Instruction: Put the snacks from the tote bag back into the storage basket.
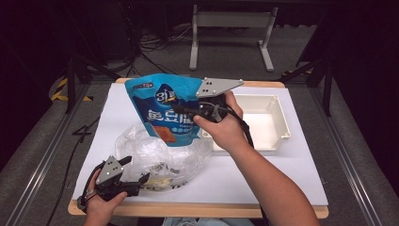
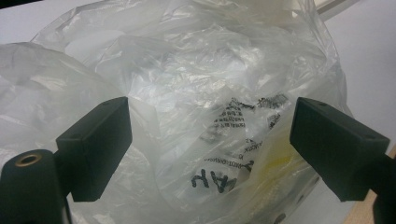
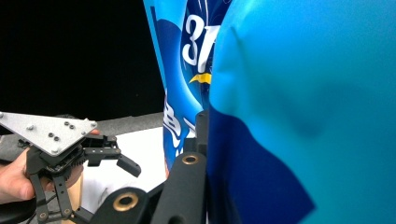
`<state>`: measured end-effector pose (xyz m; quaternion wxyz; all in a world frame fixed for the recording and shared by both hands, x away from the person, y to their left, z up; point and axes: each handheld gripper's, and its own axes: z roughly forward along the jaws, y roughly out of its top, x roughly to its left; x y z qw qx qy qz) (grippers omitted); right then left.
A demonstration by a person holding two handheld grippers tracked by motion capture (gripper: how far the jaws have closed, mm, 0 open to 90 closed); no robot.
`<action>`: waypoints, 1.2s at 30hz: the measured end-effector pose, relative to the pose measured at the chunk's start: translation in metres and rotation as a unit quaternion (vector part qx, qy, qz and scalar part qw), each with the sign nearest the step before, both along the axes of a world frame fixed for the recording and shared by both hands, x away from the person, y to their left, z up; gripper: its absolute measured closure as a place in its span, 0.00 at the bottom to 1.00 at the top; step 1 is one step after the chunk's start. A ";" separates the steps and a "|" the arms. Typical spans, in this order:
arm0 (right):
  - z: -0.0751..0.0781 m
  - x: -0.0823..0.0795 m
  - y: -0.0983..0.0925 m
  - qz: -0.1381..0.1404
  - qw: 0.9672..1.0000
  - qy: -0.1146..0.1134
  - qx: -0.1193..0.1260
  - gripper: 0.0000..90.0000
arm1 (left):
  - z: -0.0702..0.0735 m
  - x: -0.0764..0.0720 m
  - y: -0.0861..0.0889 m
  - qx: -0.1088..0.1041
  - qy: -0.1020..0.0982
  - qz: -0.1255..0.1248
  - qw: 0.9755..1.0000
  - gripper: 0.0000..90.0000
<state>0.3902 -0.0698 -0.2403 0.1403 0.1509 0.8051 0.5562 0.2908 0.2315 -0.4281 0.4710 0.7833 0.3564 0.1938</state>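
Note:
A blue snack bag (image 1: pixel 160 110) hangs upright above the table, pinched at its right edge by my right gripper (image 1: pixel 186 110), which is shut on it. In the right gripper view the blue bag (image 3: pixel 303 116) covers most of the picture, with my right gripper (image 3: pixel 205 140) clamped on its edge. Under it lies a crumpled clear plastic bag (image 1: pixel 160 157) with black print. My left gripper (image 1: pixel 136 170) rests open at the plastic bag's front left edge. In the left gripper view the plastic bag (image 2: pixel 187 70) sits between and beyond the wide-apart jaws of my left gripper (image 2: pixel 210 116), which do not press on it.
A white rectangular tray (image 1: pixel 277 122) stands at the right of the white-covered table (image 1: pixel 291 179). My left gripper (image 3: pixel 107 156) and the hand holding it appear low at the left of the right gripper view. Dark floor and stand legs lie beyond the far edge.

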 end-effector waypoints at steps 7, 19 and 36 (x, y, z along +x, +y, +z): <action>0.011 0.003 -0.023 -0.019 1.000 -0.011 0.004 0.99 | 0.000 0.000 -0.001 0.002 -0.001 0.000 1.000 0.15; 0.023 0.014 -0.059 -0.055 0.998 -0.016 0.006 0.99 | -0.001 0.000 -0.002 0.003 0.001 0.000 1.000 0.15; 0.029 0.042 -0.103 -0.101 0.995 -0.025 0.005 0.99 | -0.001 0.001 -0.002 0.006 0.001 0.001 1.000 0.15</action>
